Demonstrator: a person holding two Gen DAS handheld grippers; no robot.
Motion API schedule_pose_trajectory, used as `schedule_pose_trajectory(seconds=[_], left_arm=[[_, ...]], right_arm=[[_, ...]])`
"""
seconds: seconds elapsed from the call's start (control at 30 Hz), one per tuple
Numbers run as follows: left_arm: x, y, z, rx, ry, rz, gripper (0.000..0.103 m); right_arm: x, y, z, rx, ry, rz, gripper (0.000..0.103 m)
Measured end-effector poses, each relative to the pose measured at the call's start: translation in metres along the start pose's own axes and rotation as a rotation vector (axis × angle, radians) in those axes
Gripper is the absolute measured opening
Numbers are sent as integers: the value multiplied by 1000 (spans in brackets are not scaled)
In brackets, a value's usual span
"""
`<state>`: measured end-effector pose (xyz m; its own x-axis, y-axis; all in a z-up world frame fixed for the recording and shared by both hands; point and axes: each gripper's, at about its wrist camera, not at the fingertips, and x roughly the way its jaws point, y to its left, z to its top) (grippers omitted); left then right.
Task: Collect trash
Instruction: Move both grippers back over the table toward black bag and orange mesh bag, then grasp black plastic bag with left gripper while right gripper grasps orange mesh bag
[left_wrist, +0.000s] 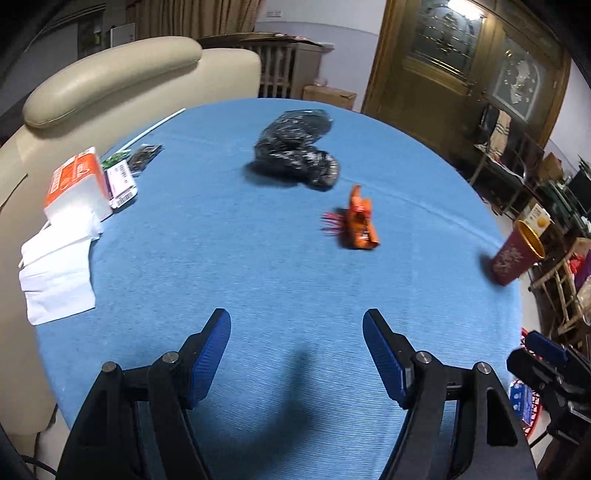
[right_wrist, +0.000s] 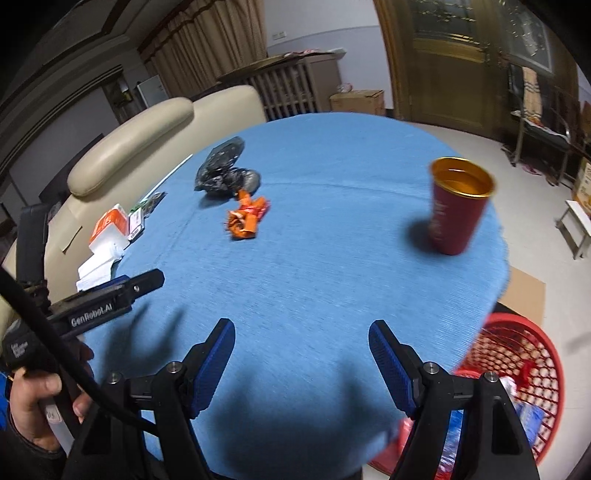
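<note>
Blue cloth covers a round table with trash on it
Black bag sits far back in the middle, and the orange wrapper lies just beside it, nearer us. Red cup stands upright by the right edge, well apart from both. Tissue pack and white papers sit at the left edge by a cream chair. Left gripper and right gripper both hang wide over bare cloth, holding nothing. Only the right view shows the red basket on the floor clearly, and a hand holding the left gripper
</note>
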<state>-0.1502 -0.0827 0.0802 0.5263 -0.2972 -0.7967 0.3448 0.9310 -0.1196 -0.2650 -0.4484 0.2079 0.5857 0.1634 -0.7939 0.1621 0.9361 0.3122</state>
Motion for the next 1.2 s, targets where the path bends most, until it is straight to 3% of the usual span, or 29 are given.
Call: schedule_pose_trajectory(seconds=[0.43, 0.73, 0.8, 0.83, 0.87, 0.93, 1.2], left_arm=[[24, 49, 8, -89, 32, 32, 75], [34, 71, 40, -116, 5, 45, 75], [40, 68, 53, -106, -4, 47, 75], [42, 66, 58, -99, -11, 47, 75], [45, 63, 64, -88, -17, 47, 75], [54, 54, 79, -67, -24, 41, 75], [106, 6, 147, -31, -39, -46, 75]], right_arm=[[98, 52, 61, -55, 58, 32, 79], [172, 69, 112, -34, 81, -3, 78], [186, 69, 117, -33, 104, -9, 76], [189, 68, 118, -32, 111, -11, 65], [194, 67, 118, -36, 122, -18, 46], [194, 65, 118, -51, 121, -26, 35], [160, 46, 100, -55, 95, 1, 33]])
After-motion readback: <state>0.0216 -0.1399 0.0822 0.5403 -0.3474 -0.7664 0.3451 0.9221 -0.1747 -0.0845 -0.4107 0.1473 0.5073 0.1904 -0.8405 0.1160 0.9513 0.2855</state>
